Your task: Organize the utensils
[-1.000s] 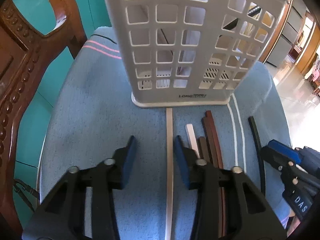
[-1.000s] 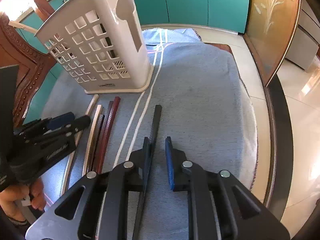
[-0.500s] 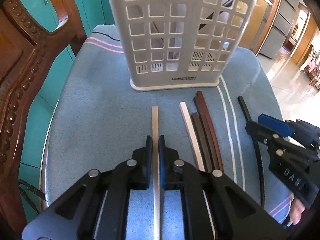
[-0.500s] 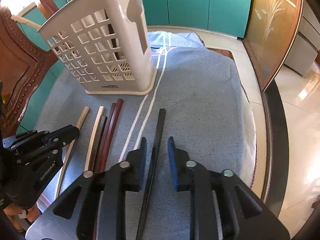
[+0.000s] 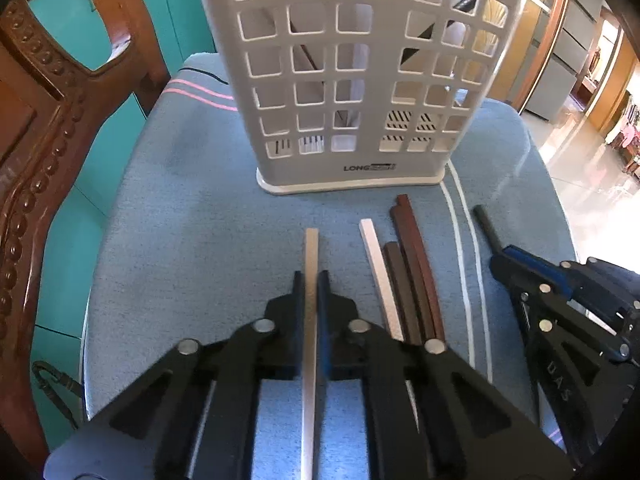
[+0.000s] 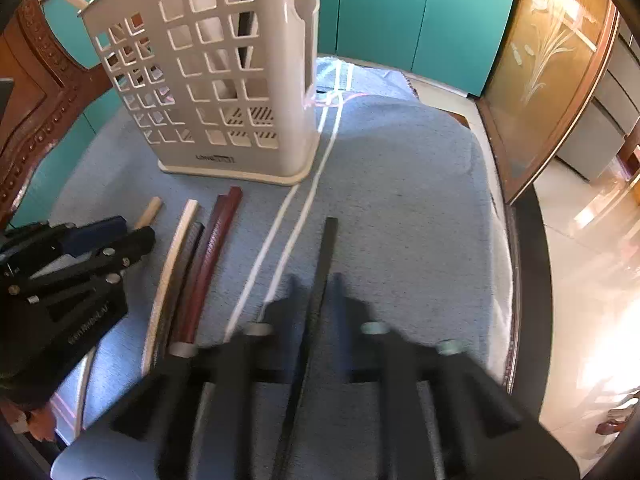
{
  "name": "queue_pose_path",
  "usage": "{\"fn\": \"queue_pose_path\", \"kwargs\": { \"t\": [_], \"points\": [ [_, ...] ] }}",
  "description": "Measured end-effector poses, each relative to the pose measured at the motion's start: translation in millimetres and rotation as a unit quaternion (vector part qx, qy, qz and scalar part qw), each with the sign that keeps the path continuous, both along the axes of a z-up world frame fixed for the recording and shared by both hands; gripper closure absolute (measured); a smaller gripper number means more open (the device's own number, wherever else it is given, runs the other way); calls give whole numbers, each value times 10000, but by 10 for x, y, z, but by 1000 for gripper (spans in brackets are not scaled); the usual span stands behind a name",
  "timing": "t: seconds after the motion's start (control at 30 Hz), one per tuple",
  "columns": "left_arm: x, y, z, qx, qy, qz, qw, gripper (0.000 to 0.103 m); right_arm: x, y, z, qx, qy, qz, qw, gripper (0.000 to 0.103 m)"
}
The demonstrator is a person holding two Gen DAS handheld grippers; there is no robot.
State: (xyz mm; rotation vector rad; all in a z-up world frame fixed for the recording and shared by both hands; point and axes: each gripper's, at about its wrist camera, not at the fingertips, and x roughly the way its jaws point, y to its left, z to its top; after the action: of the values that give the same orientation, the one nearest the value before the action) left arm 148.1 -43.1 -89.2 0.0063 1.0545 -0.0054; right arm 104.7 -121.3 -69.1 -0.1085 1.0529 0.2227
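Note:
A white lattice utensil holder point(image 5: 360, 76) stands upright on a blue towel point(image 5: 192, 220); some sticks lean inside it. My left gripper point(image 5: 311, 280) is shut on a beige chopstick point(image 5: 311, 252), which points at the holder. A white chopstick point(image 5: 376, 256) and dark brown ones point(image 5: 412, 248) lie to its right. In the right wrist view, my right gripper point(image 6: 318, 284) straddles a black chopstick point(image 6: 326, 248) with a narrow gap on each side; the fingers are blurred. The holder point(image 6: 224, 80) is far left there.
A carved wooden chair back point(image 5: 44, 128) stands to the left. Teal cabinets point(image 6: 400, 12) are behind. The table's dark rim point(image 6: 536, 248) and a drop to the tiled floor lie to the right.
My left gripper shut on the beige chopstick and drew it back from the holder's base. My right gripper's fingers narrowed around the black chopstick, and the view is now blurred.

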Motion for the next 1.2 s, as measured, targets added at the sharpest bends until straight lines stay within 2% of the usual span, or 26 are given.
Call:
{"fn": "queue_pose_path", "kwargs": {
  "t": [0.1,0.2,0.3,0.37,0.43,0.5,0.57,0.67,0.73,0.83,0.97,1.03,1.1,1.2],
  "points": [
    [-106,26,187,-212,-346,59,9992,96,3,-14,31,226,-4,24,9997,97],
    [-250,88,520,-455,-907,109,9948,96,-24,-88,186,498,-134,-48,9987,97],
    [-467,161,882,-749,-1529,82,9854,96,-107,-208,467,797,-439,-93,9958,97],
    [-639,195,1115,-901,-1997,3,9757,96,-202,-294,646,987,-626,-82,9931,96],
    [-866,220,1429,-958,-2623,-98,9602,96,-325,-404,869,1184,-843,-67,9894,96],
    [-1067,240,1683,-1072,-3055,-109,9461,96,-430,-506,1081,1384,-1020,-23,9851,96],
    [-1216,289,1963,-1221,-3460,-59,9302,96,-554,-637,1328,1621,-1220,17,9792,96],
    [-1378,359,2293,-1220,-3908,34,9124,96,-690,-802,1699,1939,-1594,-20,9680,96],
    [-1377,437,2546,-1331,-4186,131,8983,96,-704,-855,1977,2098,-1880,-79,9595,96],
    [-1229,578,2843,-1716,-4425,323,8796,96,-671,-857,2345,2220,-2272,-114,9481,96],
    [-887,768,2994,-1827,-4707,778,8597,96,-537,-822,2809,2344,-2749,-170,9323,96],
    [-760,814,2927,-1749,-4732,988,8577,96,-460,-806,2938,2401,-2898,-241,9262,96],
    [-687,880,2820,-1737,-4650,1216,8596,96,-390,-780,2998,2472,-2997,-294,9210,96],
    [-422,863,2648,-1575,-4444,1319,8720,96,-249,-716,2982,2600,-3088,-316,9144,96]
  ]
}}
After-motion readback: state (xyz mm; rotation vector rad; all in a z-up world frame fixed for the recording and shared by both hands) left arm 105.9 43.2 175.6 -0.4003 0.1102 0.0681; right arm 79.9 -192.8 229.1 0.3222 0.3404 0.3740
